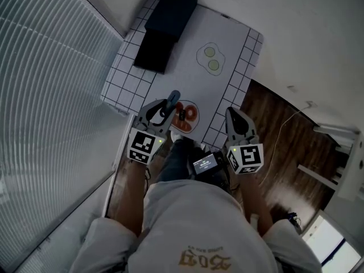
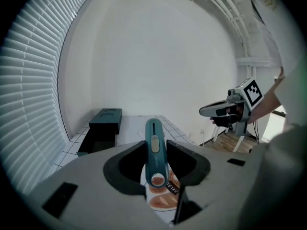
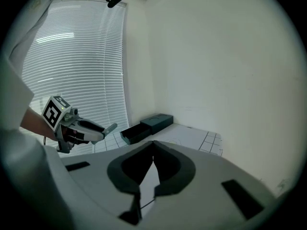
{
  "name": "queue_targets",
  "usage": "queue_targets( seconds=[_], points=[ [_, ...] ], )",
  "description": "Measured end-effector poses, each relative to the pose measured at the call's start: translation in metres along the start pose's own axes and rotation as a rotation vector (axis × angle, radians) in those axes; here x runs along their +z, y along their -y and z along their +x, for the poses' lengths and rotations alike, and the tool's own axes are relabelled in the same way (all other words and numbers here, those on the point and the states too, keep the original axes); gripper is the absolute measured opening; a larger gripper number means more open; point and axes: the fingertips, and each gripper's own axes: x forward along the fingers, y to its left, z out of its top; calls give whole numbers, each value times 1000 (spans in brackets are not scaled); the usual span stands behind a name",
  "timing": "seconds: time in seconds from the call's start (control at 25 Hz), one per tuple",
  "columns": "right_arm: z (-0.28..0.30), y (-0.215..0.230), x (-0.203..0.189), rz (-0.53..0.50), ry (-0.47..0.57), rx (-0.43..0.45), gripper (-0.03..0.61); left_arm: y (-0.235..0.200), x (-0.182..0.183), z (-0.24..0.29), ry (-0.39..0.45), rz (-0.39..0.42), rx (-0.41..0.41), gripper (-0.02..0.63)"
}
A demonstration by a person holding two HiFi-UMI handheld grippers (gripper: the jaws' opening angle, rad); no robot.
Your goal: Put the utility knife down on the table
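One teal plastic utility knife [image 2: 156,153] sits clamped in the left gripper [image 1: 165,108], its long axis pointing away from the person, held above the near edge of the white grid-bordered table [image 1: 227,44]. The right gripper [image 3: 152,146], jaws together and empty, hangs farther right.

We see the utility knife [image 2: 155,152], teal with a pale slider and a round hole at its near end. It is clamped between the left claw's [image 2: 156,143] jaws and points straight forward past their tips.
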Motion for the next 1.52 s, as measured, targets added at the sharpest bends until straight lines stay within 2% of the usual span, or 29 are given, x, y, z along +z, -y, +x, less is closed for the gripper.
queue_targets(
  seconds=[0.32,1.08,1.52],
  points=[
    [9,8,-32,26,-56,-10,8,5,-34,23,-92,31,-43,143],
    [23,0,-72,70,-115,20,8,19,-104,64,-253,44,-110,143],
    [29,0,-97,82,-156,18,8,21,-126,75,-325,96,-119,144]
  ],
)
